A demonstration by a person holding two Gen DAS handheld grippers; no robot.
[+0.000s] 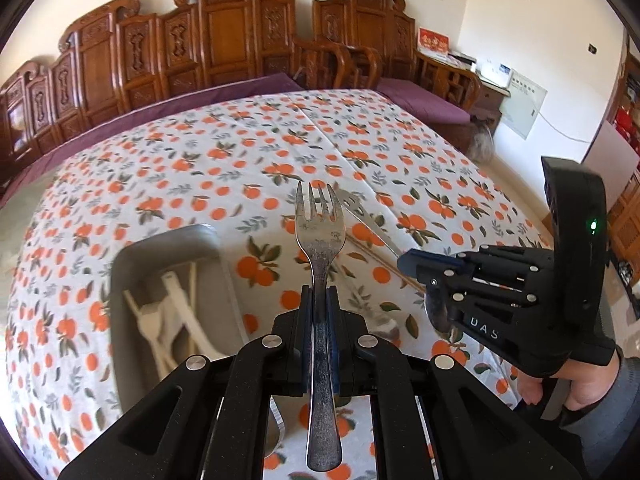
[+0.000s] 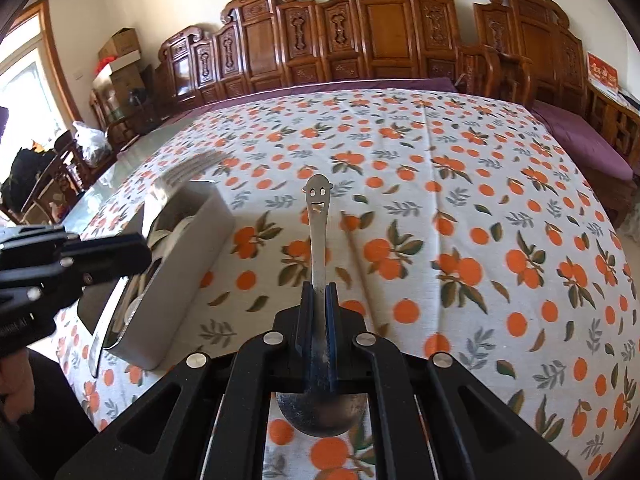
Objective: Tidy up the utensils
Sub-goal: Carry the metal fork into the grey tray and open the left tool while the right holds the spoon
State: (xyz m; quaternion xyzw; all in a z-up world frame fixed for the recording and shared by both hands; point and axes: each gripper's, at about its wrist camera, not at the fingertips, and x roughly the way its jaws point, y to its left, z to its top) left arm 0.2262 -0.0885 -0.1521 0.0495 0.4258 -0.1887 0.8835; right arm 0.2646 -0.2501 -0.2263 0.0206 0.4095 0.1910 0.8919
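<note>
My left gripper is clamped tight on the handle of a metal fork, jaws pressed flat against the shank, tines pointing away from me and the handle end running back under the camera. My right gripper is squeezed just as tight on a spoon, held by the neck, its bowl tucked back beneath the fingers and the smiley-face handle tip sticking out ahead. Both utensils are up off the tablecloth. The grey tray sits near the left edge of the tabletop, just left of the fork, with white utensils and pale chopsticks lying crossed inside; its rim is close beside my left fingers. A pair of chopsticks lies loose on the cloth just right of the spoon handle. Beyond that the orange-print cloth runs open to the far edge and the right edge, where carved wooden benches with purple cushions border the table.
</note>
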